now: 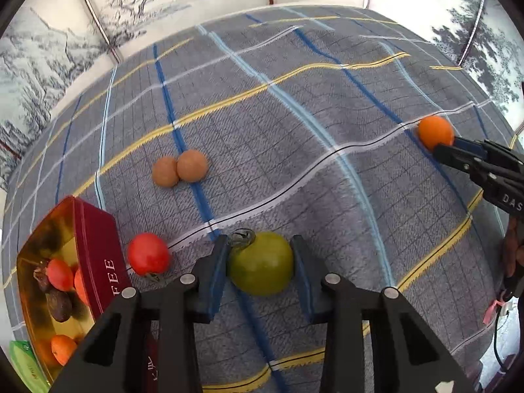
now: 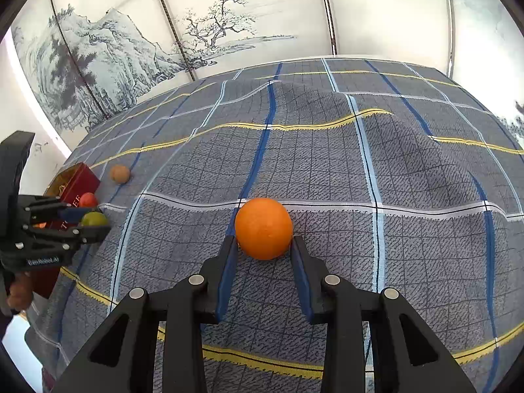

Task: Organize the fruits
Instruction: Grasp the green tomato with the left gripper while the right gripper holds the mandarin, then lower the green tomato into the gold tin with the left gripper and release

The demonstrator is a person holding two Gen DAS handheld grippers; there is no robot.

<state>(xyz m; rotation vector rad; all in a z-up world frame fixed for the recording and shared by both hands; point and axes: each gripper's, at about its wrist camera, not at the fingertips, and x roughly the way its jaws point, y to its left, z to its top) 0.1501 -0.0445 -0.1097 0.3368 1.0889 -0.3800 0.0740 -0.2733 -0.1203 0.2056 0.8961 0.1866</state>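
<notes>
Fruits on cloth: two tan balls point(image 1: 179, 170) (touching), one orange point(image 2: 263, 228), one green fruit point(image 1: 261, 263).

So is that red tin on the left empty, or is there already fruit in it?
Partly filled. The red tin is open, and inside lie red-orange fruits and a dark fruit, with gold floor still showing.

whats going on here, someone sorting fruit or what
A person is sorting fruit on a checked cloth with a gripper in each hand. The left gripper has its jaws on either side of a green fruit, right by the red tin that already holds several fruits. The right gripper is at an orange, jaws around it. A red fruit and two brown ones lie loose on the cloth.
</notes>
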